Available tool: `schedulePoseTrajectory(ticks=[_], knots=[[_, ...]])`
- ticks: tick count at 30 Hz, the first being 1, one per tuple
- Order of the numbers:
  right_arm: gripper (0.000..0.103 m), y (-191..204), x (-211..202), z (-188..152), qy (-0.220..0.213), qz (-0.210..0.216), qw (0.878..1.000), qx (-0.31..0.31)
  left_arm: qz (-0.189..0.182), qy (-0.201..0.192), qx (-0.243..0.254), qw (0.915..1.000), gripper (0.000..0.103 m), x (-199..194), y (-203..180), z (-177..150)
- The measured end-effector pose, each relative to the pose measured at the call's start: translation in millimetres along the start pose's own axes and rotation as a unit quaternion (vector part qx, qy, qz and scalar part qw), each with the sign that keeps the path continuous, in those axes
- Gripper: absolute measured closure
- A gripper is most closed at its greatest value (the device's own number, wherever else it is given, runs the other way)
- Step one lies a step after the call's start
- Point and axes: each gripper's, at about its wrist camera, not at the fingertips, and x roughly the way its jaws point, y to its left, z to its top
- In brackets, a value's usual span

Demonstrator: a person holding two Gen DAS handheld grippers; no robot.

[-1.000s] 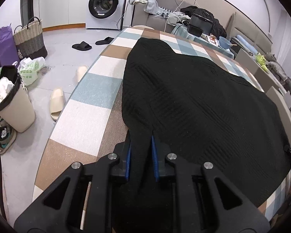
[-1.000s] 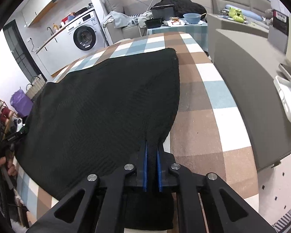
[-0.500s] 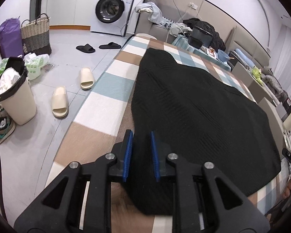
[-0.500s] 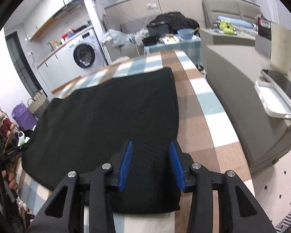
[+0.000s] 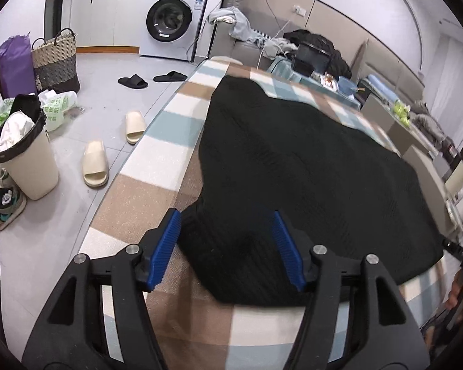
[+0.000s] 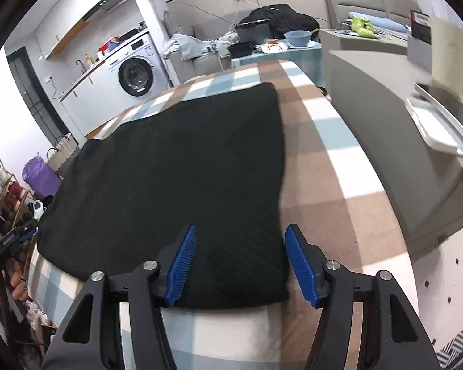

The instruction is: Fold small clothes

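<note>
A black knitted garment (image 5: 308, 166) lies spread flat on the checked table (image 5: 157, 166). My left gripper (image 5: 225, 237) hovers over the garment's near left corner, its jaws opening, and the blue pads (image 5: 166, 243) do not touch the cloth below. In the right wrist view the same black garment (image 6: 182, 166) fills the table's middle. My right gripper (image 6: 240, 252) stands over the near right corner, jaws opening, with the cloth lying loose under the pads (image 6: 299, 262).
The checked table edge (image 6: 348, 191) drops off to the right beside a grey counter (image 6: 385, 104) with a white tray (image 6: 438, 126). On the floor at left are a bin (image 5: 24, 160), slippers (image 5: 95, 163), a basket (image 5: 55, 58) and a washing machine (image 5: 169, 18).
Both grippers were shut on the garment's near corners and have let go; their jaws have spread apart. The cloth has dropped flat onto the table. The left gripper has drawn back.
</note>
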Motion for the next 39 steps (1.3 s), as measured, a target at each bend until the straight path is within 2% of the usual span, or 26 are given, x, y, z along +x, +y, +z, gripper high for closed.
schedulePoseTrajectory(ticks=[1, 5, 6, 8, 9, 11, 13, 15, 17, 18, 21, 23, 24, 26, 29, 31, 34, 35, 36, 37, 38, 39], knots=[[0.05, -1, 2, -2, 0.002, 0.001, 1.0, -0.001, 0.005, 0.007, -0.003, 1.0, 0.044, 2, 2, -2], [0.082, 6, 9, -5, 0.001, 0.013, 0.999, -0.033, -0.005, 0.015, -0.018, 0.9997, 0.044, 10, 7, -4], [0.087, 7, 7, -5, -0.003, 0.02, 0.999, -0.036, -0.005, 0.016, -0.018, 0.9997, 0.044, 10, 6, -4], [0.089, 4, -6, -4, -0.03, 0.037, 0.999, -0.024, 0.0, 0.013, -0.008, 0.9999, 0.044, 8, 3, -5], [0.09, 0, -8, -3, -0.033, 0.033, 0.999, -0.014, 0.001, 0.01, -0.005, 0.9999, 0.044, 6, 2, -5], [0.096, -7, -4, -5, -0.023, -0.015, 1.0, -0.005, 0.004, 0.002, -0.009, 0.9999, 0.044, 1, 0, -5], [0.092, -7, -4, -7, -0.022, -0.026, 0.999, -0.01, 0.006, -0.007, -0.011, 0.9999, 0.044, -4, -1, -5], [0.078, -7, -13, -7, -0.035, -0.033, 0.999, -0.01, 0.015, -0.016, -0.009, 0.9997, 0.044, -10, -4, -5], [0.077, -4, -27, -4, -0.056, -0.019, 0.998, -0.014, 0.017, -0.026, -0.007, 0.9995, 0.044, -18, -7, -6], [0.072, -2, -32, -2, -0.063, -0.019, 0.998, -0.013, 0.018, -0.027, -0.007, 0.9994, 0.044, -21, -8, -6], [0.055, 5, -51, 3, -0.094, 0.018, 0.995, -0.003, 0.023, -0.023, -0.016, 0.9993, 0.039, -30, -9, -12], [0.048, 11, -58, 5, -0.114, 0.045, 0.992, -0.007, 0.034, -0.013, -0.028, 0.9989, 0.038, -32, -8, -18], [0.045, 14, -59, 6, -0.12, 0.051, 0.991, -0.013, 0.025, -0.006, -0.038, 0.9989, 0.038, -33, -6, -23], [0.042, 22, -56, 9, -0.127, 0.062, 0.99, -0.021, 0.01, 0.01, -0.06, 0.9981, 0.038, -32, -4, -32], [0.042, 32, -43, 12, -0.113, 0.089, 0.989, -0.021, -0.006, 0.032, -0.07, 0.997, 0.038, -22, -6, -39], [0.042, 40, -34, 11, -0.104, 0.101, 0.989, -0.032, 0.001, 0.032, -0.079, 0.9964, 0.038, -14, -6, -41], [0.042, 53, -22, 6, -0.086, 0.104, 0.99, -0.046, 0.002, 0.007, -0.091, 0.9958, 0.039, -6, -9, -39], [0.042, 57, -18, 5, -0.081, 0.106, 0.99, -0.049, 0.009, -0.002, -0.089, 0.996, 0.043, -3, -13, -37], [0.042, 60, -14, 4, -0.077, 0.109, 0.99, -0.051, 0.01, -0.003, -0.086, 0.9963, 0.059, 1, -16, -36], [0.042, 65, -9, 3, -0.07, 0.111, 0.99, -0.056, 0.013, 0.001, -0.081, 0.9967, 0.069, 6, -19, -34], [0.042, 68, -6, 2, -0.065, 0.109, 0.99, -0.061, 0.018, -0.005, -0.07, 0.9974, 0.074, 9, -23, -33], [0.042, 71, -1, 2, -0.059, 0.105, 0.991, -0.065, 0.017, -0.011, -0.061, 0.9979, 0.084, 9, -27, -32]])
